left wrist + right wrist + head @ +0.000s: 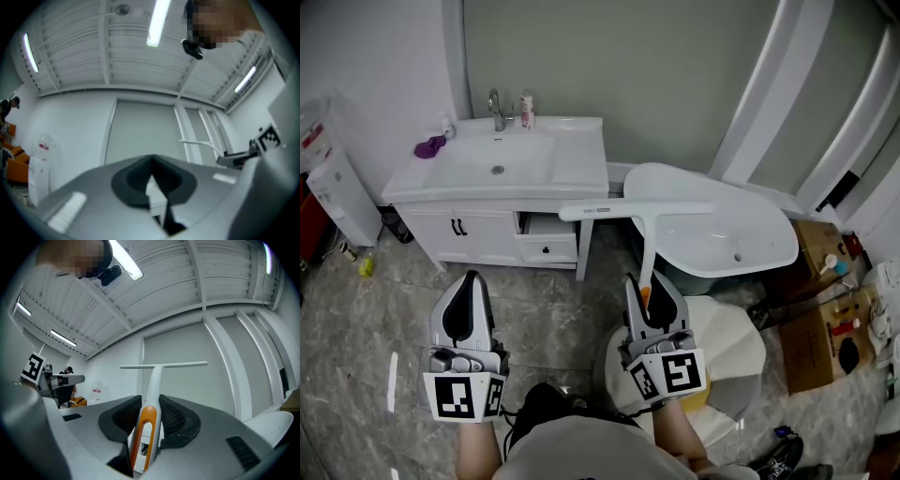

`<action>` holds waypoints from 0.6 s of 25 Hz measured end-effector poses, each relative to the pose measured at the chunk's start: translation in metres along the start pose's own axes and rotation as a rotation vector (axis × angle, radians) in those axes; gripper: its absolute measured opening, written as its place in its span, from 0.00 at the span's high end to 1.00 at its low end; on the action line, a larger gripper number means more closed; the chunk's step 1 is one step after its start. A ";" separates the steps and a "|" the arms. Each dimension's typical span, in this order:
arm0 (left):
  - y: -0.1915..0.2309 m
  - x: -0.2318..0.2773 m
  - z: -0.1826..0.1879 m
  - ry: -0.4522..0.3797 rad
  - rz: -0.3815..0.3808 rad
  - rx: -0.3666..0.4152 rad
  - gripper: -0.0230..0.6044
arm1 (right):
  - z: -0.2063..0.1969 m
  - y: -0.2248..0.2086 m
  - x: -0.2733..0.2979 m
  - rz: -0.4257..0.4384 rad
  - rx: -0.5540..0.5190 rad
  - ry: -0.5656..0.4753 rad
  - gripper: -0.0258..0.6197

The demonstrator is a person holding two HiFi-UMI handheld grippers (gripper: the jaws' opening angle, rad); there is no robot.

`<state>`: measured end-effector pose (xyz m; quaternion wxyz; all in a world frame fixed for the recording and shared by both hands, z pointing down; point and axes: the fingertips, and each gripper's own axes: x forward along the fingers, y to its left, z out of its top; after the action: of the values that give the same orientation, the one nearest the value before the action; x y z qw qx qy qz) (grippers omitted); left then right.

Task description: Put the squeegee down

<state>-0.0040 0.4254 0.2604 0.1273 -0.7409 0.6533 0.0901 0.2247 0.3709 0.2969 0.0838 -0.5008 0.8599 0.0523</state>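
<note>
Grey floor [553, 323], right fingers [668, 300] clamp squeegee [645, 234] (blade [675, 207] near vanity [581, 169] edge), left fingers [469, 305] together.

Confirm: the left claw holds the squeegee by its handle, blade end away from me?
Not the left: the right claw holds the squeegee by its handle, blade end away from you. The right gripper view shows it.

Two grippers are in sight, a left gripper [469, 278] and a right gripper [643, 281], along with one squeegee [645, 217]. At the far side stands one vanity [572, 159] carrying one faucet [497, 111], one bottle [526, 110] and one purple cloth [429, 147]. To its right lies one white bathtub [703, 239].
</note>
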 end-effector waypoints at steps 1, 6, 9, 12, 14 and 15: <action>-0.002 0.003 0.000 0.000 -0.001 0.001 0.95 | -0.001 -0.002 0.001 0.002 0.003 0.005 0.78; 0.000 0.026 -0.004 -0.010 -0.007 -0.005 0.95 | -0.004 -0.011 0.019 0.007 0.005 0.011 0.78; 0.006 0.042 -0.015 -0.003 -0.010 -0.014 0.95 | -0.008 -0.015 0.037 0.009 0.013 0.011 0.78; 0.018 0.061 -0.026 -0.001 -0.011 -0.021 0.95 | -0.015 -0.019 0.059 0.005 0.010 0.012 0.78; 0.029 0.076 -0.032 -0.004 -0.011 -0.023 0.95 | -0.019 -0.020 0.077 0.002 0.006 0.013 0.78; 0.034 0.084 -0.035 -0.006 -0.012 -0.024 0.95 | -0.021 -0.021 0.087 0.000 0.005 0.011 0.78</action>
<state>-0.0284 0.3316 0.2661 0.1206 -0.7459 0.6475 0.0995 0.1989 0.2831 0.3002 0.0802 -0.5008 0.8605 0.0472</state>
